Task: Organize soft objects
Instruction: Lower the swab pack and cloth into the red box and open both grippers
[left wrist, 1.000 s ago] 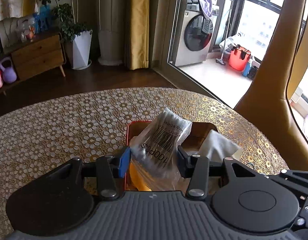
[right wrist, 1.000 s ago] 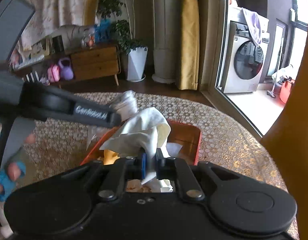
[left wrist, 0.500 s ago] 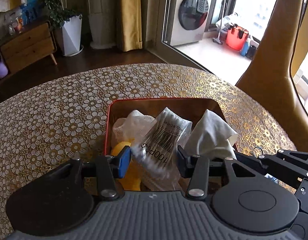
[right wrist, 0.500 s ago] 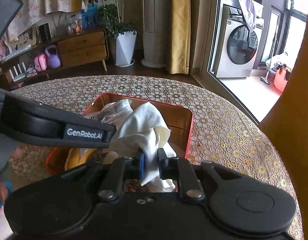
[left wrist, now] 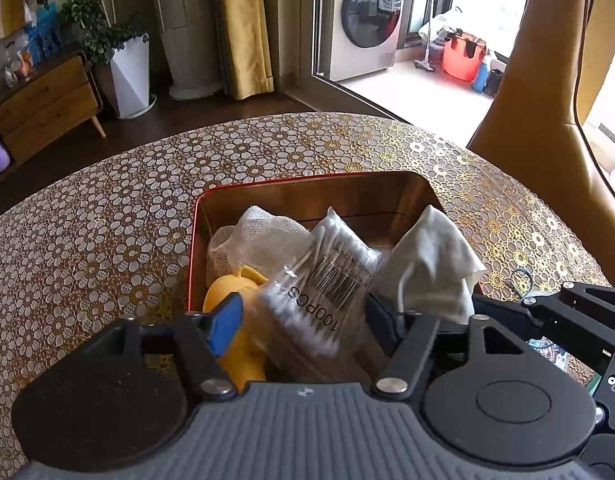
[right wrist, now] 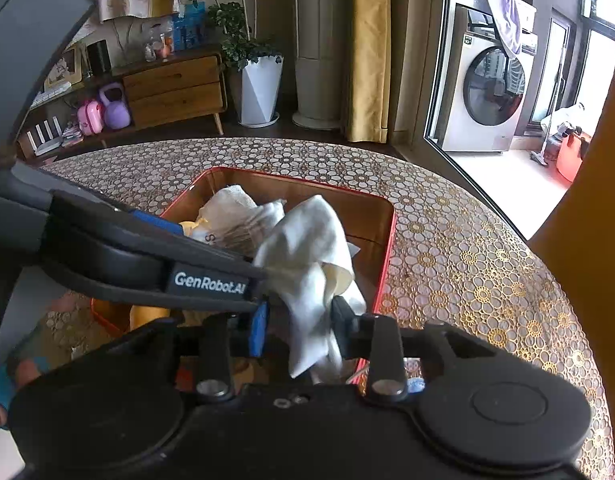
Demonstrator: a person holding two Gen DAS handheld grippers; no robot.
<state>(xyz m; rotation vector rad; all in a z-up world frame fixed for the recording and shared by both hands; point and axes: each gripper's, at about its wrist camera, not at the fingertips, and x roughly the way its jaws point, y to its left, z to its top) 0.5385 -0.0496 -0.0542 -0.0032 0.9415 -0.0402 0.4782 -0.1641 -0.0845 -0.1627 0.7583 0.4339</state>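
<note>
A red tin [left wrist: 291, 178] with a gold inside stands on the table. In it lie a white gauze wad [left wrist: 259, 240], a yellow soft thing [left wrist: 231, 284], a clear bag of cotton swabs [left wrist: 327, 280] and a white cloth [left wrist: 427, 268]. My left gripper [left wrist: 303, 322] hangs over the tin's near side, jaws opening. The swab bag sits between its pads, loose of the blue one. In the right wrist view my right gripper [right wrist: 300, 330] is also opening, with the white cloth [right wrist: 307, 248] drooping between its pads into the tin [right wrist: 387, 248]. One of the left gripper's fingers [right wrist: 207, 280] crosses in front.
The round table [left wrist: 107, 220] carries a gold flower-patterned cover. A tan chair back [left wrist: 547, 80] rises at the table's right side. A small wire item [left wrist: 521, 280] lies right of the tin. A person's hand [right wrist: 11, 380] shows at the lower left of the right wrist view.
Both grippers have come down over the tin. The left jaws have spread off the swab bag, and the right jaws have spread off the white cloth, which now sags into the tin.
</note>
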